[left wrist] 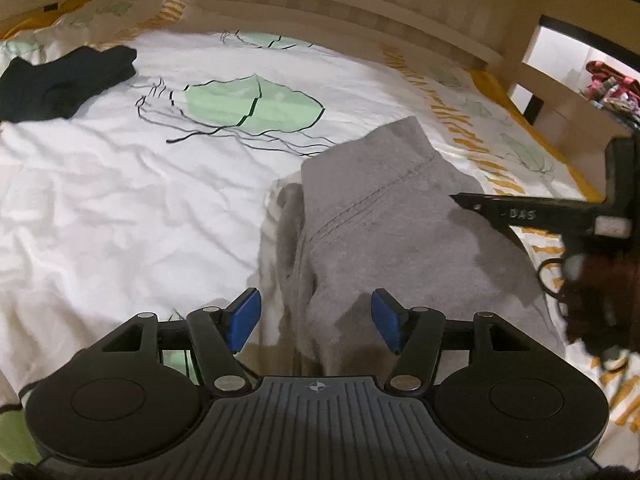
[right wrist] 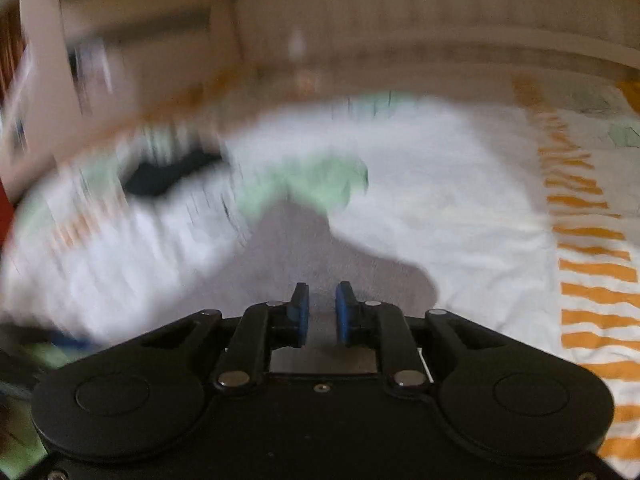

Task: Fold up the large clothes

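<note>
Grey garment between left gripper jaws

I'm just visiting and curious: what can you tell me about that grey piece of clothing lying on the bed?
The grey garment looks like soft, matte knit cloth with a double row of stitching along a seam. It lies bunched and partly folded over itself on the white bedspread, one pointed corner towards the headboard. Its near end passes between the left gripper's blue pads, which stand apart from it. What sort of garment it is cannot be told.
</note>
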Demonstrator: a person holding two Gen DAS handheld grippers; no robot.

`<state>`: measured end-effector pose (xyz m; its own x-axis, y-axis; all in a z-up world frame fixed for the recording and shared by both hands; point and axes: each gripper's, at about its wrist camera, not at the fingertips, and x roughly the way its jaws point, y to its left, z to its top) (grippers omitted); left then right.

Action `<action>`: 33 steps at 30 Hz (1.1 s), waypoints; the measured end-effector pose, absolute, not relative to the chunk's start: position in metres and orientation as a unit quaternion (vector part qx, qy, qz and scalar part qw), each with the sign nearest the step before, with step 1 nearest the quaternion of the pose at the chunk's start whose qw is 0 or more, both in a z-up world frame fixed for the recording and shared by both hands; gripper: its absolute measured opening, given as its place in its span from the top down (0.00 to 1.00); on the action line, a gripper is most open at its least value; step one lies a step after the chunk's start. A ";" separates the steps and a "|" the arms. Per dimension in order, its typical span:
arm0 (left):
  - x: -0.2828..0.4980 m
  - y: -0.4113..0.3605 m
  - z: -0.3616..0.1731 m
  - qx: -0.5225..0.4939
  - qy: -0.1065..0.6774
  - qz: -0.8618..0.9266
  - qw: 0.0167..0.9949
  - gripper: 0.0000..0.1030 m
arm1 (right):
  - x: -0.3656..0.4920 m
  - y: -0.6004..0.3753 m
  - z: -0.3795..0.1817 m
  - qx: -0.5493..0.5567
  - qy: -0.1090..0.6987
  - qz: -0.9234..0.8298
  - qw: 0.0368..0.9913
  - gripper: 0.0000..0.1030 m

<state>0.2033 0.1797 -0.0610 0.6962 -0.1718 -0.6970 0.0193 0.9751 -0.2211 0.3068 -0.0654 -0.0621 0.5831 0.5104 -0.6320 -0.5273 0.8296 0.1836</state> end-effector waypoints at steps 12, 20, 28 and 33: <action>0.200 0.182 -0.064 -0.111 0.381 -0.061 0.916 0.41 | 0.320 -0.053 -0.026 0.011 0.289 0.309 0.906 0.70; 0.201 0.182 -0.070 -0.118 0.398 -0.064 0.908 0.32 | 0.351 -0.012 -0.059 -0.030 0.368 0.312 0.875 0.69; 0.206 0.187 -0.074 -0.148 0.416 -0.076 0.894 0.31 | 0.313 -0.111 -0.036 0.146 0.311 0.328 0.880 0.03; 0.217 0.194 -0.082 -0.202 0.448 -0.104 0.864 0.28 | 0.311 -0.169 -0.073 0.264 0.366 0.327 0.830 0.00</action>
